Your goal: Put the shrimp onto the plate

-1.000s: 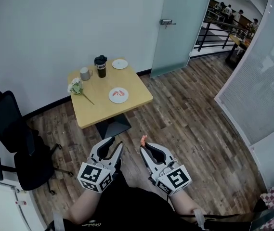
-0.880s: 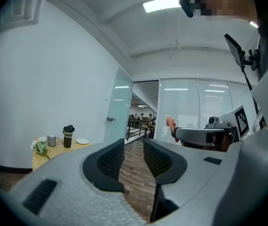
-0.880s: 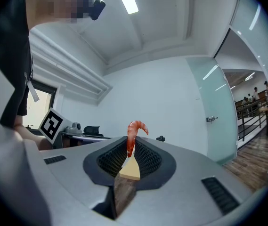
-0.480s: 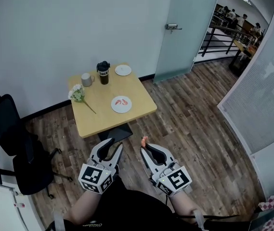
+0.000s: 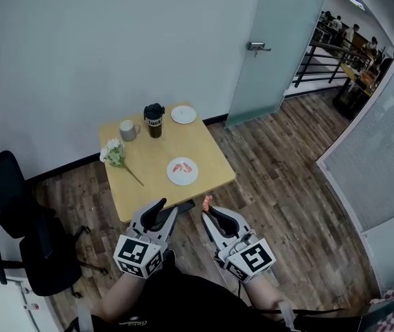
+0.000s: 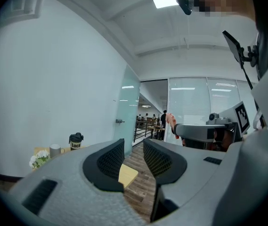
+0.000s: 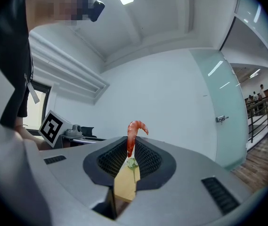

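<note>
A small orange shrimp [image 7: 134, 132] stands up between the pads of my right gripper [image 7: 130, 150], which is shut on its tail. In the head view that gripper [image 5: 208, 211] hangs over the wooden floor just short of the table's near edge, with the shrimp [image 5: 206, 201] at its tip. A white plate [image 5: 182, 177] on the square wooden table [image 5: 148, 178] holds other shrimp pieces [image 5: 181, 167]. My left gripper [image 5: 159, 211] is beside the right one, open, with nothing between its jaws [image 6: 134, 155].
At the back of the table stand a second small white plate [image 5: 183, 115], a black tumbler [image 5: 154, 120], a grey mug [image 5: 127, 129] and a flower sprig [image 5: 114, 153]. A black office chair [image 5: 16, 216] is at left. A frosted glass door [image 5: 273, 43] is behind right.
The table with its plate has come nearer and lower in the head view. Both grippers keep the same pose, the shrimp still held in the right one.
</note>
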`<state>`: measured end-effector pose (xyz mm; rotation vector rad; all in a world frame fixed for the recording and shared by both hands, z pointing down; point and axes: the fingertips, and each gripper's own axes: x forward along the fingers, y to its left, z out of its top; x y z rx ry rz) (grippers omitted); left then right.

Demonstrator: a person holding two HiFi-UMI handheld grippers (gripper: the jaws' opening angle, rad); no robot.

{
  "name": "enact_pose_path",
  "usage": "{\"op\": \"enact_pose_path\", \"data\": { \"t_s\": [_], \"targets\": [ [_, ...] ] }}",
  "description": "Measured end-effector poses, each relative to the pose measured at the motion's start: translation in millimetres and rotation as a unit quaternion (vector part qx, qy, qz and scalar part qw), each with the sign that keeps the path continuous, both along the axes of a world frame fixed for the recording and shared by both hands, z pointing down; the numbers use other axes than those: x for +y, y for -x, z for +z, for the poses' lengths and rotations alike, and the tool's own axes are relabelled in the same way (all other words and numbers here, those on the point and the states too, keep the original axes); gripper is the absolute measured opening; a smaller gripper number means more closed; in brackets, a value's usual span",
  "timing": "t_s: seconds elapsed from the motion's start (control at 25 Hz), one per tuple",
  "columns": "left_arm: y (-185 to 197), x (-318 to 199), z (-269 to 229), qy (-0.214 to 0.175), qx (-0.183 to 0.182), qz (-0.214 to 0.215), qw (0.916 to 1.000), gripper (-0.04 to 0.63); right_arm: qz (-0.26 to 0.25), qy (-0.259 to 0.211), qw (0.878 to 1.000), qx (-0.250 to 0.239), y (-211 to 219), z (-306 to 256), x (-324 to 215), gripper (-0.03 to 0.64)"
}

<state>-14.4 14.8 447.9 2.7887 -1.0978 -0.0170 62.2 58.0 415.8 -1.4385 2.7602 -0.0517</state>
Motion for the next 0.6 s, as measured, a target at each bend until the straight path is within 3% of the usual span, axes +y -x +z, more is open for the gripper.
{"op": "enact_pose_path", "data": {
  "t_s": [0.4, 0.6],
  "targets": [
    [37, -123, -9, 0.000, -0.002, 0.017, 0.9999, 0.129, 0.025, 0.005, 1.000, -0.003, 33, -5, -126, 0.049],
    [47, -168, 6, 0.017, -0.006, 0.032, 0.9993, 0.129, 0.049, 0.015, 0.999, -0.006, 40, 0, -171, 0.049]
  ]
}}
